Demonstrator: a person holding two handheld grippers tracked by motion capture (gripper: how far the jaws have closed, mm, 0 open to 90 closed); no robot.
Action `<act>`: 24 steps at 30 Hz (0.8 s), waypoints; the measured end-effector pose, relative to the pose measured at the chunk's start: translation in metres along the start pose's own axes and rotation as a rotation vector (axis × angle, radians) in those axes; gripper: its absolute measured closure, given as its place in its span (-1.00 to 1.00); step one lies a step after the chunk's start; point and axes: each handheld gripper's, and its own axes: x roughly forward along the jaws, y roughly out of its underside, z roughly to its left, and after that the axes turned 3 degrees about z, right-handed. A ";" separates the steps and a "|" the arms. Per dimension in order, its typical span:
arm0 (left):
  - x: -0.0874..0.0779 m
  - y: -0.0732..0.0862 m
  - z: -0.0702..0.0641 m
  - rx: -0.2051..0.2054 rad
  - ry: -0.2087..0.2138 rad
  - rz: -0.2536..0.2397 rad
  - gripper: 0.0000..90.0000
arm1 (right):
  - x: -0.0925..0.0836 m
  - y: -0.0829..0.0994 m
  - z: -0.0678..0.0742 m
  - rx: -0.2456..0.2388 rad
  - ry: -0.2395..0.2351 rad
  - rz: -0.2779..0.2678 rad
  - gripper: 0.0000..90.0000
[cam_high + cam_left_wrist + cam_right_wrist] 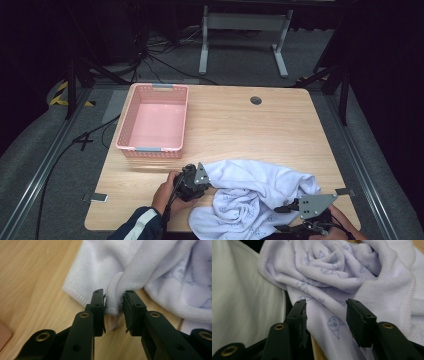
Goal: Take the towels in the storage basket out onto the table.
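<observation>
Left fingers (113, 308) – pinching towel (155, 270) fold | right fingers (325, 317) – spread apart over towel

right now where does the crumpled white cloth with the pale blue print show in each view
high view: the crumpled white cloth with pale blue print lies at the near edge of the light wooden table, right of centre.
left gripper view: upper right, a fold pinched between the left gripper jaws.
right gripper view: centre and right, between the right gripper jaws, which stand apart.
shared landmark: the cloth's stitched hem.
</observation>
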 end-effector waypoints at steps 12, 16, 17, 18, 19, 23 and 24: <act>-0.010 0.004 0.002 0.024 0.026 -0.030 0.68 | -0.020 0.012 -0.028 0.164 0.221 -0.054 -0.08; -0.010 0.004 0.001 0.033 0.038 -0.027 0.77 | -0.008 0.014 -0.032 0.178 0.167 -0.011 0.15; -0.010 0.004 0.001 0.036 0.040 -0.026 0.77 | -0.006 0.014 -0.031 0.168 0.152 -0.008 0.27; -0.010 0.004 0.000 0.038 0.038 -0.023 0.77 | -0.004 0.014 -0.029 0.150 0.149 -0.002 0.48; -0.010 0.004 0.001 0.039 0.035 -0.026 0.77 | -0.002 0.013 -0.027 0.130 0.160 0.012 0.66; -0.016 0.007 0.004 -0.023 0.040 -0.052 0.27 | -0.013 0.006 -0.020 0.075 0.198 -0.042 0.89; -0.019 0.008 0.005 -0.034 0.065 -0.071 0.09 | -0.020 0.003 -0.019 0.067 0.185 -0.081 0.89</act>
